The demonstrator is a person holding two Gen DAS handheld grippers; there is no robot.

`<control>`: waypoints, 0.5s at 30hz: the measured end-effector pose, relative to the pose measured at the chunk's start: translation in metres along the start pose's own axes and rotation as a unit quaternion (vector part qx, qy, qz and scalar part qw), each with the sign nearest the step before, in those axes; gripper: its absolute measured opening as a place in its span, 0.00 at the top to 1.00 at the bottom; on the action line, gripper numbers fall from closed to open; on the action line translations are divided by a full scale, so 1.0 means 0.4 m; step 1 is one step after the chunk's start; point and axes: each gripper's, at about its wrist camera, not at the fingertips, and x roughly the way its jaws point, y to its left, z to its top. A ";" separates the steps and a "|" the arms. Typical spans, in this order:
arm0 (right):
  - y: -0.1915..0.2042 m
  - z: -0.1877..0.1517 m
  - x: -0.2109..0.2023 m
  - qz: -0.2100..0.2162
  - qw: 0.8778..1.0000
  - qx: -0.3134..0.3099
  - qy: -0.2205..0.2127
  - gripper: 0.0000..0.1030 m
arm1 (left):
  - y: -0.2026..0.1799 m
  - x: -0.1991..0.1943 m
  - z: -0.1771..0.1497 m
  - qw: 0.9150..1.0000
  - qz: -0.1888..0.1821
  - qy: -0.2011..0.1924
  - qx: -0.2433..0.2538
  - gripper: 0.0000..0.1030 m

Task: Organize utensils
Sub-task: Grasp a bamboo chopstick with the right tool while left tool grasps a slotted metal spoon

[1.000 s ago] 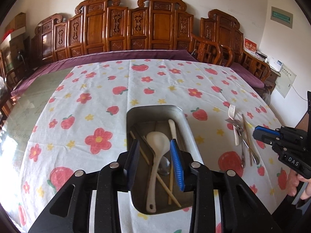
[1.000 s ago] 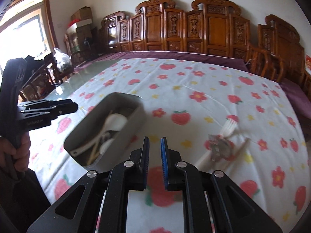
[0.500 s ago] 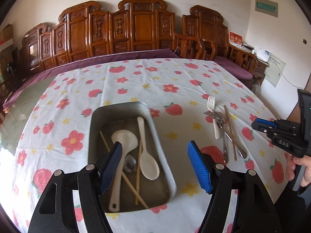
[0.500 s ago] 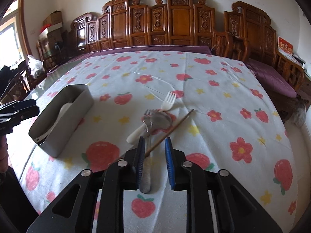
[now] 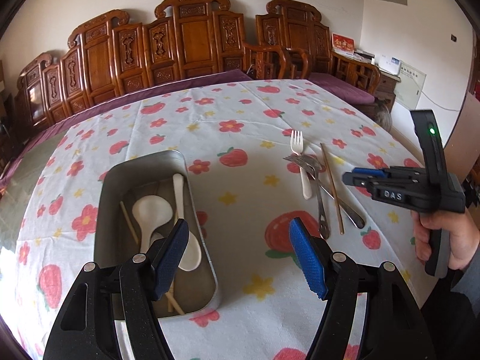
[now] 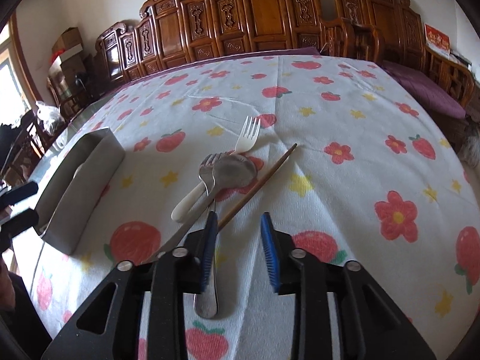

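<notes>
now both tongs gape empty, right tongs (image 6: 240,249) just widening; chopstick (image 6: 258,184) slants toward far right.

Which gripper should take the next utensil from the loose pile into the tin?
Right. The right gripper sits just over the pile, jaws just opening, empty, near the metal spoon and chopstick. The left gripper hangs open beside the tin.

Matt metal tray (image 5: 192,180) – glossy steel spoon (image 6: 235,171), white plastic fork (image 6: 247,138), wooden chopstick (image 6: 261,184).
</notes>
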 end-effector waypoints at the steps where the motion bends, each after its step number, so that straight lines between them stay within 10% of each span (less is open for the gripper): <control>1: -0.002 0.007 0.010 0.003 1.000 0.006 0.001 0.65 | -0.007 0.004 0.000 1.000 -0.001 0.001 0.001 0.35; 15: 0.017 0.015 0.067 -0.074 0.996 -0.006 0.051 0.74 | -0.041 0.012 -0.015 1.000 0.010 -0.003 -0.003 0.35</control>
